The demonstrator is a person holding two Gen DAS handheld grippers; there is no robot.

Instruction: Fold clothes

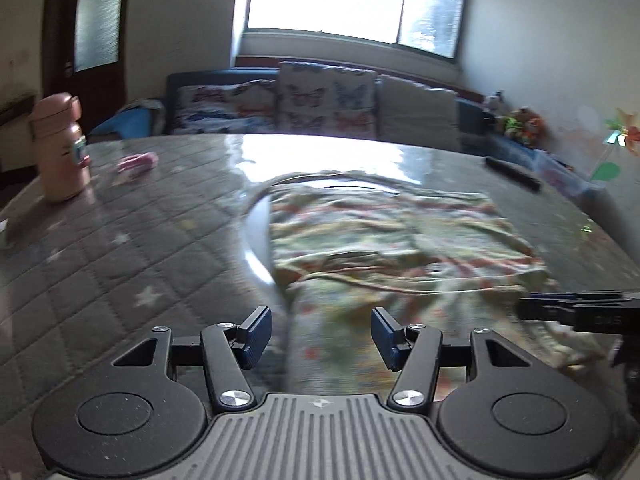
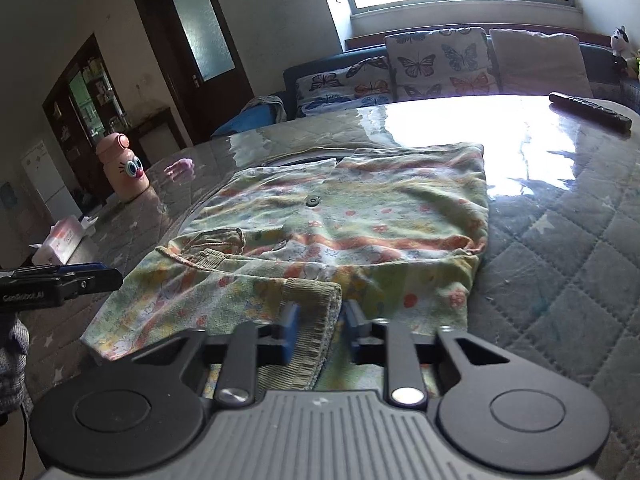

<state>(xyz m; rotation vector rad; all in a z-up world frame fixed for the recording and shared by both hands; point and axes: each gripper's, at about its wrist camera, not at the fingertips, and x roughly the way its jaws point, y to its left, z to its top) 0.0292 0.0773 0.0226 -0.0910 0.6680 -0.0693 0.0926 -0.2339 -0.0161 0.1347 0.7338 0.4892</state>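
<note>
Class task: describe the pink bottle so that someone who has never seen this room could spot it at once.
Start at the quilted grey table with the floral garment spread across it. Look to its far left edge, beyond a small pink item. The pink bottle stands upright there, the only thing bearing cartoon eyes.

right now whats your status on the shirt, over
Right gripper shut on the cuff. Left gripper open over the shirt. Nothing lying on it.

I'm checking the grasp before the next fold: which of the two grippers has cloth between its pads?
The right gripper: its blue pads pinch the ribbed cuff of the patterned garment. The left gripper stands open above the cloth, nothing between its pads.
</note>
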